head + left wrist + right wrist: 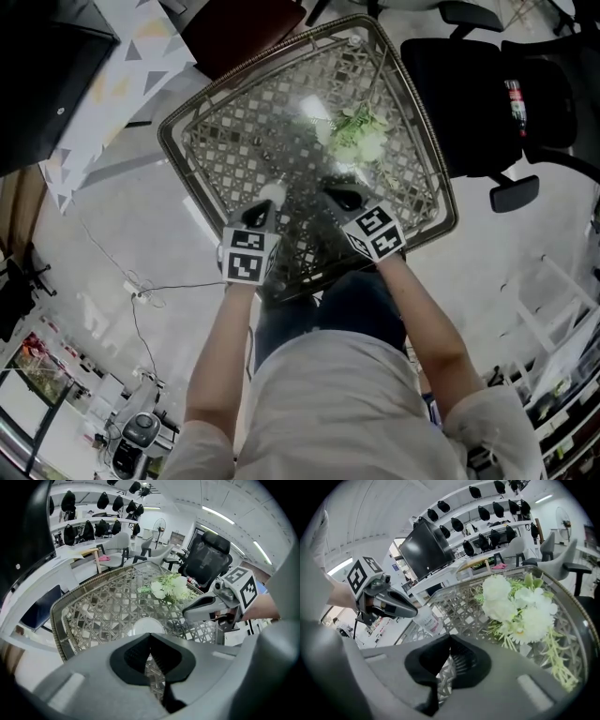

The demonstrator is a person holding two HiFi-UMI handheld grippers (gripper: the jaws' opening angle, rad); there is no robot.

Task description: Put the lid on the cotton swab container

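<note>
Left gripper (261, 211) and right gripper (344, 199) empty, jaws together, hovering above near worktop (234, 122) edge. Container (427, 619) just beside left gripper, probably for steadying. Lid not discernible.

The cotton swab container (428, 619) is a small clear cylinder with a pinkish label around its side. It stands roughly upright on the glass-topped woven counter (461, 603), towards its near edge. It is just ahead of the tip of the left tongs (150, 638), and from there its top shows as a plain white disc (147, 626); whether that disc is the lid cannot be told.
</note>
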